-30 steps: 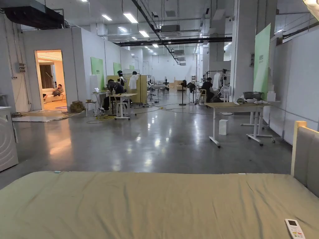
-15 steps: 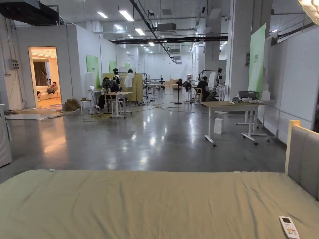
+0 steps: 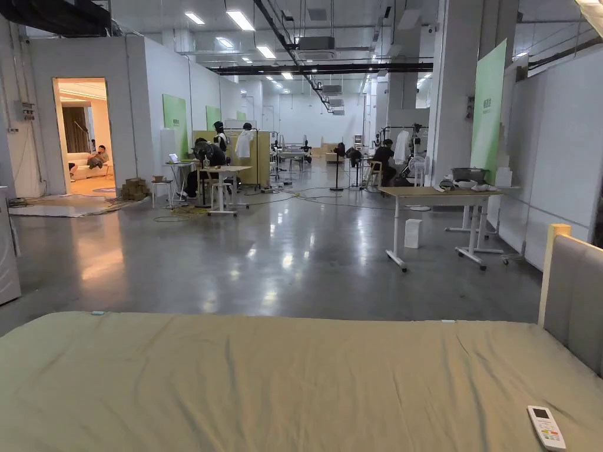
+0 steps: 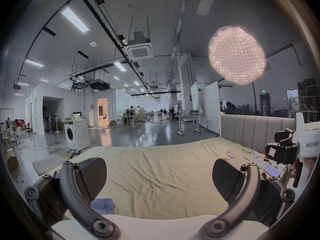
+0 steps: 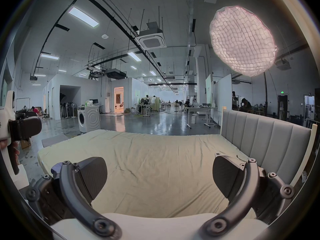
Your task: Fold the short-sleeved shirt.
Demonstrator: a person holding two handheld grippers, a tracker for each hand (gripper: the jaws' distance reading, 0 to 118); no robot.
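Observation:
A crumpled blue cloth (image 4: 103,206), apparently the shirt, lies at the near edge of the olive-sheeted bed (image 3: 282,382). Most of it is hidden; in the right gripper view a corner of the blue cloth (image 5: 55,169) peeks from behind the left jaw. My left gripper (image 4: 158,174) hovers over the bed, open, jaws wide apart and holding nothing. My right gripper (image 5: 159,172) is likewise open and empty above the sheet. Each gripper also appears in the other's view: the right gripper (image 4: 284,148) at the right edge, the left gripper (image 5: 24,126) at the left edge, each held by a hand.
A white remote control (image 3: 546,428) lies on the sheet near the padded grey headboard (image 3: 574,300). A phone (image 4: 271,170) and small items sit beside it. A washing machine (image 4: 77,134) stands left of the bed, a desk (image 3: 439,194) beyond. A round lamp (image 4: 237,55) hangs overhead.
The head camera has shifted slightly, so the bed sits a bit higher in the picture. Nothing on the bed has moved.

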